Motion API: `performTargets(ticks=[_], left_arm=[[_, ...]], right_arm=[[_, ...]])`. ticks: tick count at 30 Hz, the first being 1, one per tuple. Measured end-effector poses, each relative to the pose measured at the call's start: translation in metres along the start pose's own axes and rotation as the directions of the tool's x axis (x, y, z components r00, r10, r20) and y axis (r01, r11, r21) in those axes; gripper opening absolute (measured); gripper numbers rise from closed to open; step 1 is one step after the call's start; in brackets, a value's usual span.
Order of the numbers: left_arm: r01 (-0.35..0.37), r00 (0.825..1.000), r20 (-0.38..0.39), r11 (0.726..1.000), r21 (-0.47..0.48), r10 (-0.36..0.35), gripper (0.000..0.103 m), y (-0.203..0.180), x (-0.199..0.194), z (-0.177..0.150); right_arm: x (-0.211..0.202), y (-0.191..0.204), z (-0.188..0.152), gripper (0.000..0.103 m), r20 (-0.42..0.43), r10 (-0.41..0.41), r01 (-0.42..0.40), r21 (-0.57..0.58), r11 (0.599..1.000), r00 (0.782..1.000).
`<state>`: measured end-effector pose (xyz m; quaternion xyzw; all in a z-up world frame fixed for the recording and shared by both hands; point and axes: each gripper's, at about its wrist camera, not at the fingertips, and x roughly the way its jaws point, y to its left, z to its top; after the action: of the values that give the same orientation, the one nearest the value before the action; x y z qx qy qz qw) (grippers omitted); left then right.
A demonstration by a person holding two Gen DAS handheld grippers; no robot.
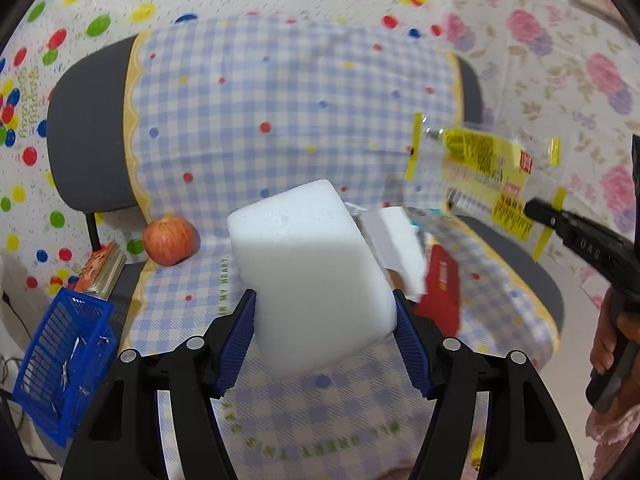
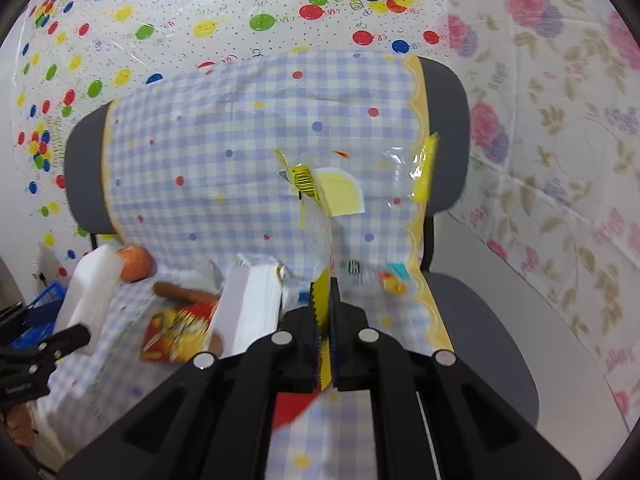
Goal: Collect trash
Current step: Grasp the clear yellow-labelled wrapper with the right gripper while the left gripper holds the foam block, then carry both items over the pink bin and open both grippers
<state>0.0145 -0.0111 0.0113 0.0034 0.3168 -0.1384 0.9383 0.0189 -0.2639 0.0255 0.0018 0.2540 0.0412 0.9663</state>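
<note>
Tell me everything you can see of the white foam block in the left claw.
The white foam block is a plain, chunky rectangular piece with soft, rounded edges and a matte, finely grained surface, like sponge or styrofoam. It bears no print. The left claw clamps its lower part between blue ribbed pads, one on each side. It is tilted, its top leaning left, and held up above the checked cloth on the chair seat; nothing else touches it.
</note>
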Motion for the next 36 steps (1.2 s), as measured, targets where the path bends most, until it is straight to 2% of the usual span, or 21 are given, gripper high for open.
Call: performTargets(ticks=[8,12,16,21,27,36], left_arm=[[0.048,0.999,0.005,0.996,0.069,-0.049,0.066,-0.037,-0.033,-0.027],[0.049,0.998,0.022,0.991,0.125,-0.052,0.067,-0.057,-0.05,-0.04],[0.088,0.995,0.024,0.983,0.164,-0.093,0.067,-0.077,-0.065,-0.052],[0.135,0.99,0.009,0.97,0.202,-0.14,0.067,-0.1,-0.078,-0.068],[0.208,0.978,-0.024,0.941,0.266,-0.209,0.068,-0.134,-0.087,-0.09],[0.338,0.941,-0.102,0.873,0.351,-0.323,0.068,-0.184,-0.095,-0.121]], right_arm=[[-0.063,0.0,-0.045,0.004,-0.028,0.007,-0.006,0.046,0.999,1.0],[-0.091,0.002,-0.068,0.004,-0.035,0.015,-0.012,0.074,0.997,0.999],[-0.113,0.001,-0.085,0.004,-0.043,0.011,-0.007,0.093,0.996,0.999],[-0.14,-0.003,-0.106,0.004,-0.061,-0.034,0.04,0.1,0.994,0.998],[-0.175,-0.017,-0.134,0.004,-0.096,-0.117,0.128,0.118,0.985,0.988],[-0.222,-0.032,-0.178,0.004,-0.161,-0.229,0.251,0.14,0.958,0.96]])
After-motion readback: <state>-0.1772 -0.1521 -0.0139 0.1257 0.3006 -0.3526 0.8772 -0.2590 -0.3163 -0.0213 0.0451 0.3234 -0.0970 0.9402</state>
